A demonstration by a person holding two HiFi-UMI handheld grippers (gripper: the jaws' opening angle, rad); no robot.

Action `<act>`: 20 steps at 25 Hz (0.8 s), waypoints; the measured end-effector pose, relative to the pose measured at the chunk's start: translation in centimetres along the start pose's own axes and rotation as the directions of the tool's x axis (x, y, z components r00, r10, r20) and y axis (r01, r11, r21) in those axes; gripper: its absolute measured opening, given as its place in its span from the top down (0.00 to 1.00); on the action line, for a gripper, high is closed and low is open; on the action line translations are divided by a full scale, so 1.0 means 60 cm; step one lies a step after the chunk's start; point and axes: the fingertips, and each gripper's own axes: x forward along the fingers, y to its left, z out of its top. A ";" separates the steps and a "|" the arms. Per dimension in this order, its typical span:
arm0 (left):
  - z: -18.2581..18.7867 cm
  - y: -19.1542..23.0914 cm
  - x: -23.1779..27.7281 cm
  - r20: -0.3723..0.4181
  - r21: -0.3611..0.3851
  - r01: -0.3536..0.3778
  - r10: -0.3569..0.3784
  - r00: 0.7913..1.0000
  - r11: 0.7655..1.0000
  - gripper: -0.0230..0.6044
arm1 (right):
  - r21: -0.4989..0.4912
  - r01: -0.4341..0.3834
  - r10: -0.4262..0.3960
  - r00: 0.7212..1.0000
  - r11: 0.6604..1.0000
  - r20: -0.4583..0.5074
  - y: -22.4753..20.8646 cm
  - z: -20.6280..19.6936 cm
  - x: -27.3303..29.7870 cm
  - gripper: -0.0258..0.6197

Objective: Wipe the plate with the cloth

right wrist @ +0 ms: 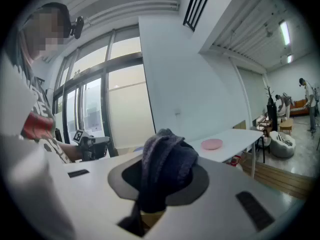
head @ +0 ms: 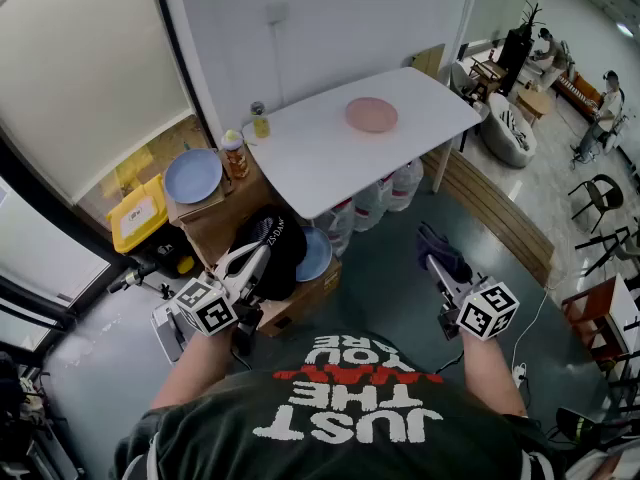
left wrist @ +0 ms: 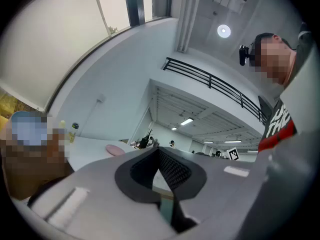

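A pink plate (head: 370,114) lies on the white table (head: 300,153) well ahead of me; it is also small in the left gripper view (left wrist: 116,149) and the right gripper view (right wrist: 212,144). My right gripper (head: 437,265) is shut on a dark blue-grey cloth (head: 441,246), which bunches up over its jaws (right wrist: 167,156). My left gripper (head: 257,253) is shut with nothing in it, its jaws meeting in the left gripper view (left wrist: 160,156). Both grippers are held near my body, far short of the table.
A blue plate (head: 192,175) rests on cardboard boxes left of the table, a second blue plate (head: 317,256) and a black cap (head: 277,240) lower down. A yellow box (head: 138,213), bottles (head: 234,154) and water jugs (head: 392,190) stand around. Wooden decking (head: 500,218) runs right.
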 end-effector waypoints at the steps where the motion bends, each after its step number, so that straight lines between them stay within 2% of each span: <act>1: 0.000 -0.001 0.001 0.000 0.003 0.005 -0.005 1.000 1.000 0.95 | 0.000 0.002 -0.002 1.000 1.000 0.001 -0.001 -0.001 -0.001 0.85; 14: -0.001 -0.006 0.037 -0.005 0.017 0.041 -0.041 0.999 0.999 0.95 | -0.009 0.017 -0.017 1.000 1.000 0.008 -0.024 0.007 -0.009 0.85; 20: -0.008 -0.030 0.074 -0.009 0.018 0.050 -0.050 0.999 0.999 0.95 | -0.006 -0.014 0.014 1.000 1.000 0.013 -0.038 0.019 -0.027 0.85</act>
